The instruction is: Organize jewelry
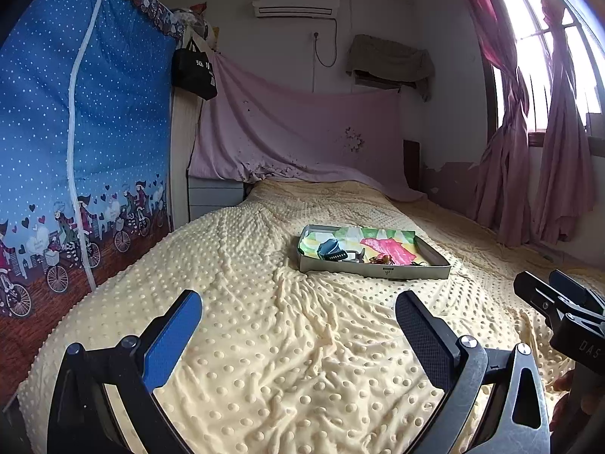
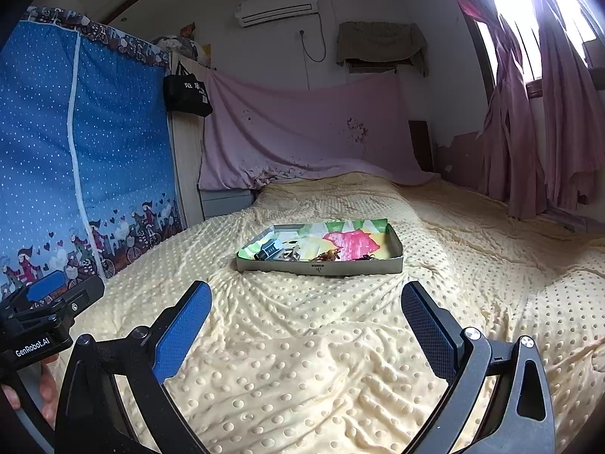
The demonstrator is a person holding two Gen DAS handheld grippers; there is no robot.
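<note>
While both tools hover above bed [image 2: 302, 340], nothing gripped yet. Left tool [image 1: 298, 314]: fingers spread wide, empty. Right tool [image 2: 306, 304]: fingers likewise apart, empty. Shallow grey tray [image 2: 317, 268] resting mid-bed, well ahead of both tools, lined with bright patterned paper [image 2: 351, 242]. Jewelry [image 2: 329, 254] heaped along near wall beside bluish hair clip [image 2: 269, 249]; single pieces too small to distinguish. Likely risks: tangled pieces lifting together; tray sliding or tipping on soft dimpled blanket under sideways push; small items lost in folds.
</note>
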